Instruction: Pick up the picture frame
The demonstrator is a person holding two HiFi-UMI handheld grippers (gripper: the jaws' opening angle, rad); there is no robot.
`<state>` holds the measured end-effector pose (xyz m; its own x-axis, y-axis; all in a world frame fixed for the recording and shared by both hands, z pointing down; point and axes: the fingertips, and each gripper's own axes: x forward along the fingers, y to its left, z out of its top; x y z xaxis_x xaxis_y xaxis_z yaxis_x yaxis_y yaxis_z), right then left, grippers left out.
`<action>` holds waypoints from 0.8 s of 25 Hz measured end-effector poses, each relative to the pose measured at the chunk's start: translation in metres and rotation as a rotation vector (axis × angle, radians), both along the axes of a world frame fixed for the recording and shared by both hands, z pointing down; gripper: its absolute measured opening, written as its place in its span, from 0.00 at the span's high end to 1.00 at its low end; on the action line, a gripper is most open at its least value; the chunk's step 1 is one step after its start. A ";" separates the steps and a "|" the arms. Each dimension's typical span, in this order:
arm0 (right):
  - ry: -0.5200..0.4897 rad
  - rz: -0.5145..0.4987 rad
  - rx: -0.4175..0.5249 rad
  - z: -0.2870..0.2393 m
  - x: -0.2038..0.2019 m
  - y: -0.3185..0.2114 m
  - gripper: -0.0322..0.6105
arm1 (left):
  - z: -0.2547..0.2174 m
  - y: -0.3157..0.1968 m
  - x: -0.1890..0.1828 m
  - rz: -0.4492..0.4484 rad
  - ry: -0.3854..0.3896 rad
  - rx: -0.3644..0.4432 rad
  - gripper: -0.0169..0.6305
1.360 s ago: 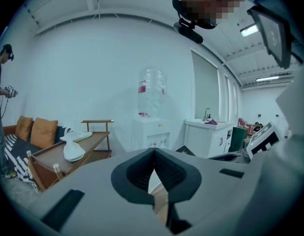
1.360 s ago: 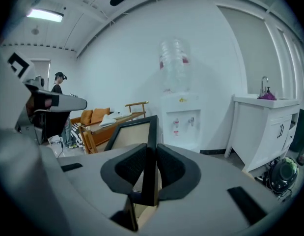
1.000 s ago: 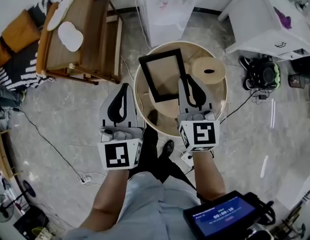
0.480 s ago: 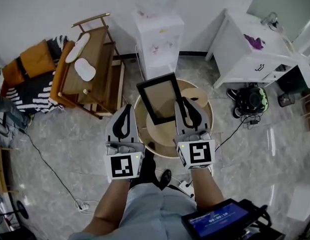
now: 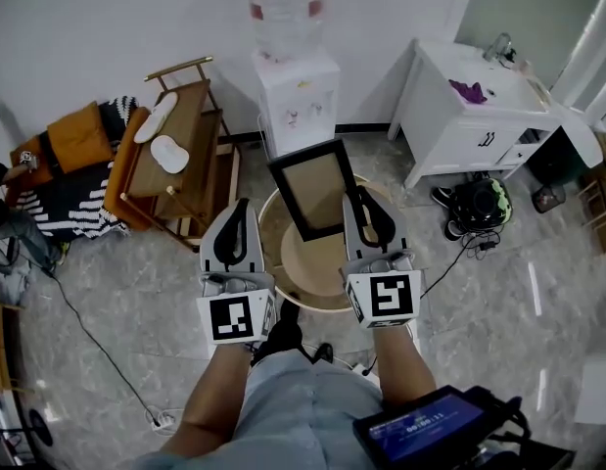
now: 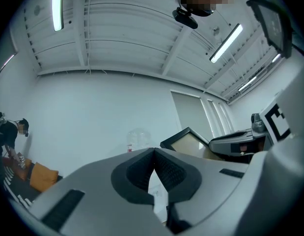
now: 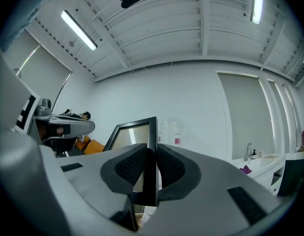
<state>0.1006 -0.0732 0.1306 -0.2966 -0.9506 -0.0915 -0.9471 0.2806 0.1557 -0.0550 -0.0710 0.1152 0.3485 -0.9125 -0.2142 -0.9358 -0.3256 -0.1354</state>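
Looks late in the pick-up: holds the picture frame (image 5: 312, 189) by its right edge in the right gripper (image 5: 362, 204), jaws pinched on the black rim, apparently clear above the round bench (image 5: 301, 265). Next calls for a firm, steady grip against swinging. Carries the left gripper (image 5: 238, 213) alongside, jaws pressed together on nothing, both forearms (image 5: 219, 390) stretched forward, parallel.
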 end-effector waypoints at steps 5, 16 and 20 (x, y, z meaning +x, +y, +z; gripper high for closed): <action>0.000 0.016 0.022 -0.012 -0.001 0.010 0.82 | -0.008 0.007 0.000 0.013 0.022 0.005 0.96; 0.011 0.021 0.035 -0.018 -0.003 0.006 0.83 | -0.017 0.003 0.002 0.022 0.012 0.026 0.96; 0.010 0.021 0.035 -0.019 -0.002 0.006 0.83 | -0.018 0.003 0.004 0.029 0.005 0.032 0.96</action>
